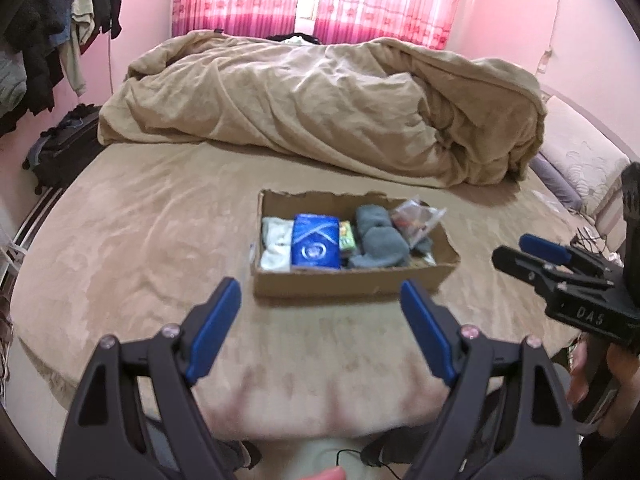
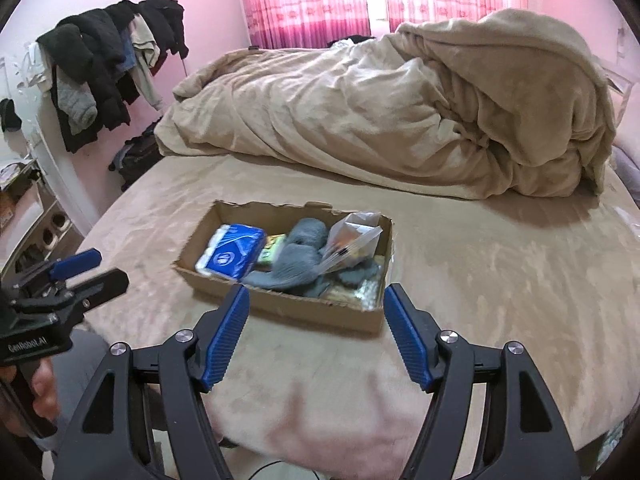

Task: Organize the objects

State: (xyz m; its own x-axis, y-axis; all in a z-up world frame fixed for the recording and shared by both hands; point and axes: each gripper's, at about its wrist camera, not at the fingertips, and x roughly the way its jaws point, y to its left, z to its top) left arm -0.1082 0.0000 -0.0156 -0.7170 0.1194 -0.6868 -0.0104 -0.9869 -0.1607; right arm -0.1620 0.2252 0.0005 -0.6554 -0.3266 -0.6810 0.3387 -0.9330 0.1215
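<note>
Fingers [image 1: 420,320] of both grippers spread empty, cardboard box [image 1: 344,282] ahead on bed [image 1: 160,240]

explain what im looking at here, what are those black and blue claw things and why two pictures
They are two hand-held grasping tools, one in each of a person's hands, each with a camera looking along its fingers. One picture comes from the left tool, the other from the right tool; each also catches the other tool at its edge. Both are open and hold nothing. On the bed sits a cardboard box holding a blue packet, grey socks and a clear plastic bag. A rumpled blanket lies behind it.
</note>
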